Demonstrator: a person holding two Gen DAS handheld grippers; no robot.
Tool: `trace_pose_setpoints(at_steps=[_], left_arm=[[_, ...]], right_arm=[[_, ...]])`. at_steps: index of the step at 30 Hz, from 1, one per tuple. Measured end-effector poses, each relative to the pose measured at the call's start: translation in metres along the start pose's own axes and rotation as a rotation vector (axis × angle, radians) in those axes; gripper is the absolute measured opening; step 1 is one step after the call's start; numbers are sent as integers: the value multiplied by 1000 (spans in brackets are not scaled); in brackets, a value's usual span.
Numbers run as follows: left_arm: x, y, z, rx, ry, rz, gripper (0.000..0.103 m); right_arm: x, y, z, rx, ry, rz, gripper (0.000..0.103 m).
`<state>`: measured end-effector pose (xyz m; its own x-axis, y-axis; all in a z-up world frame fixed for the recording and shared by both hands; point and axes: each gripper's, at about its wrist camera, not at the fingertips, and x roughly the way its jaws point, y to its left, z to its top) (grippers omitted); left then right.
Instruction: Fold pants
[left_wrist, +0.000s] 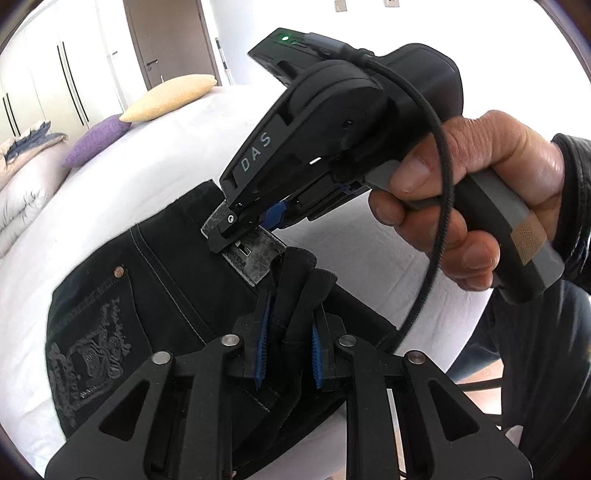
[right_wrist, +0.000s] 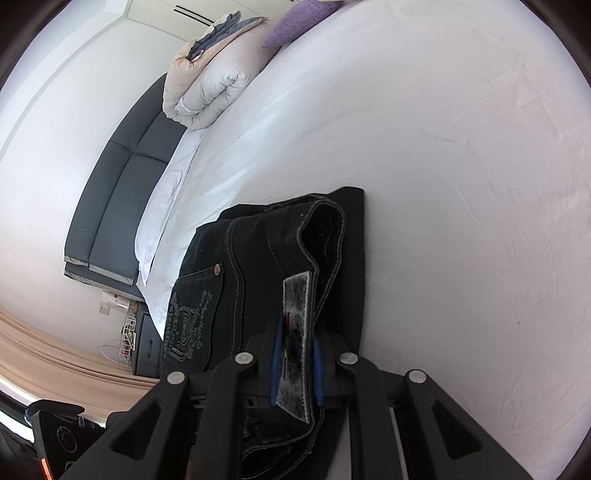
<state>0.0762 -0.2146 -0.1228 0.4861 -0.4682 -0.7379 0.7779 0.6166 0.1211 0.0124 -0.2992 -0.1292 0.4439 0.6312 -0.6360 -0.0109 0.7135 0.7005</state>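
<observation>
You are holding a gripper in each hand over a bed covered by a white sheet (right_wrist: 424, 147). A pair of black pants (left_wrist: 155, 280) is lying bunched on that sheet, and both grippers are meeting at its waistband.

Your left gripper (left_wrist: 286, 354) is clenching a bunched fold of the black fabric between its blue-padded fingers (left_wrist: 261, 350); the cloth is rising in a ridge out of the closed jaws. Just beyond that ridge on the pants, a gray leather brand patch (left_wrist: 255, 254) is sitting on the waistband.

Your right gripper (left_wrist: 236, 229), seen from the left wrist camera, is reaching down onto that same patch, with your right hand (left_wrist: 469, 206) wrapping around its gray handle and a black cable looping from its top. In the right wrist view, the right gripper (right_wrist: 297, 363) is pinching the patch (right_wrist: 297, 332) and the waistband edge between its blue fingers (right_wrist: 277, 358), so its jaws are closed on the pants (right_wrist: 258, 258).

On the pants, to the side of the patch, a back pocket with pale embroidered lettering (left_wrist: 88, 354) and a copper rivet (left_wrist: 119, 272) is facing up. The waistband is curling open beyond the patch, showing its dark inside.

Farther from the pants along the bed, a purple cushion (left_wrist: 98, 140) and a pale yellow cushion (left_wrist: 170, 96) are resting side by side, touching, and a rolled white duvet (right_wrist: 210, 85) is lying near the purple one. A dark padded headboard (right_wrist: 122, 206) is standing along the bed edge past the pants.
</observation>
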Motion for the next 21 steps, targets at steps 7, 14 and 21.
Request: trace_pose_setpoints(at_steps=[7, 14, 21], left_arm=[[-33, 46, -15, -208, -13, -168, 73], [-81, 167, -43, -463, -91, -107, 73], [-14, 241, -45, -462, 122, 71, 32]], right_arm=[[-13, -12, -12, 34, -57, 43, 33], [-56, 12, -31, 10, -143, 27, 34], [-15, 24, -43, -9, -26, -32, 0]])
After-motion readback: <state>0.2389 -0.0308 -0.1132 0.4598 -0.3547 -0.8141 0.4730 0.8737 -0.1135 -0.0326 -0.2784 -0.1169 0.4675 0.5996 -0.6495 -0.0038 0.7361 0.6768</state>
